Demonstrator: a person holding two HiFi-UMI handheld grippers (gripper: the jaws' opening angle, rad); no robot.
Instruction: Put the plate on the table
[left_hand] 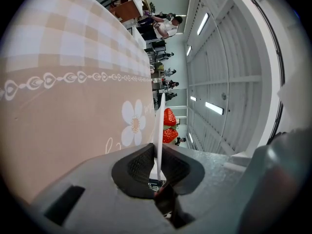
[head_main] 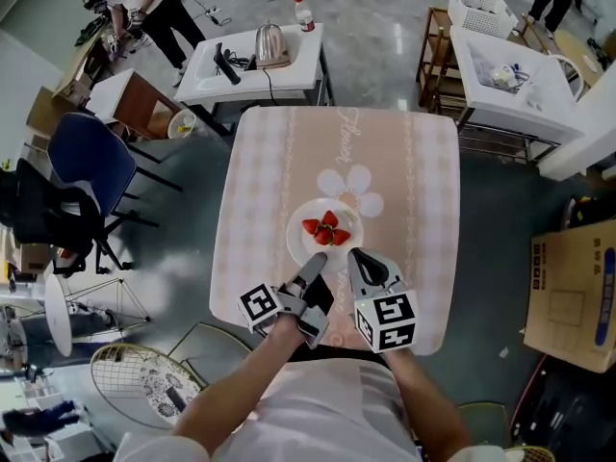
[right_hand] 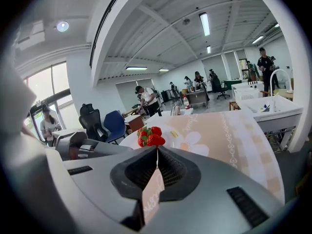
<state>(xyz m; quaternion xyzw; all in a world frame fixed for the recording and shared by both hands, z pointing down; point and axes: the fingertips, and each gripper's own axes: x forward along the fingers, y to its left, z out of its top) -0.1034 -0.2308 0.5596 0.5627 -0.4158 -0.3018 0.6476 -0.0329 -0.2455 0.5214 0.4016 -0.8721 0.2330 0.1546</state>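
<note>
A white plate (head_main: 300, 244) carrying three red strawberries (head_main: 325, 228) is over the near middle of the table (head_main: 289, 152), which has a pink checked cloth. Whether the plate rests on the cloth I cannot tell. My left gripper (head_main: 318, 258) is shut on the plate's near rim; in the left gripper view the plate's thin edge (left_hand: 159, 123) runs between the pads, with the strawberries (left_hand: 169, 126) beyond. My right gripper (head_main: 356, 254) is shut on the near rim just to the right. In the right gripper view the strawberries (right_hand: 150, 137) sit just ahead of the closed jaws.
Beyond the table stands a white side table (head_main: 289, 75) with a kettle (head_main: 271, 46) and a bottle (head_main: 304, 12). A blue chair (head_main: 89, 166) is at the left, a cardboard box (head_main: 573, 292) at the right. A white cart (head_main: 505, 85) is at the back right.
</note>
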